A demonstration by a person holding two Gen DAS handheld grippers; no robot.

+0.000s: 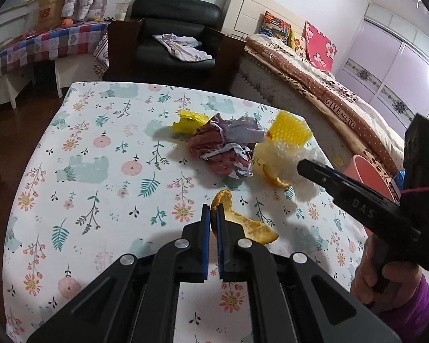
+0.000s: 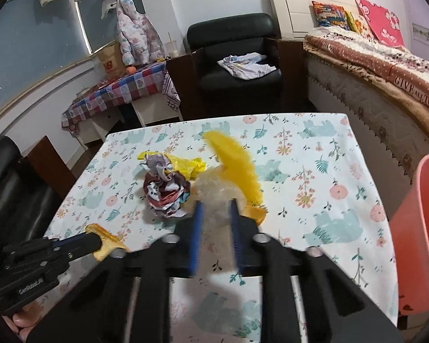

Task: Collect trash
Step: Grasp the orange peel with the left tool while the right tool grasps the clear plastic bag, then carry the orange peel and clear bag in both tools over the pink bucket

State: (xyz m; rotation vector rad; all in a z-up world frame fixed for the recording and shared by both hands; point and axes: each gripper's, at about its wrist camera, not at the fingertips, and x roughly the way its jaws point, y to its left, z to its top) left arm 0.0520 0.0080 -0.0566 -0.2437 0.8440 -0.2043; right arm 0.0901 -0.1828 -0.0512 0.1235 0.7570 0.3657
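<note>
Jaws on peel, bubble wrap

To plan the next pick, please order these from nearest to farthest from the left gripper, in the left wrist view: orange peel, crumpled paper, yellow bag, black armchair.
1. Orange peel: clamped in the left gripper.
2. Crumpled paper: mid-table, ahead.
3. Yellow bag: just behind the paper, slightly left.
4. Black armchair: beyond the table's far edge.
</note>
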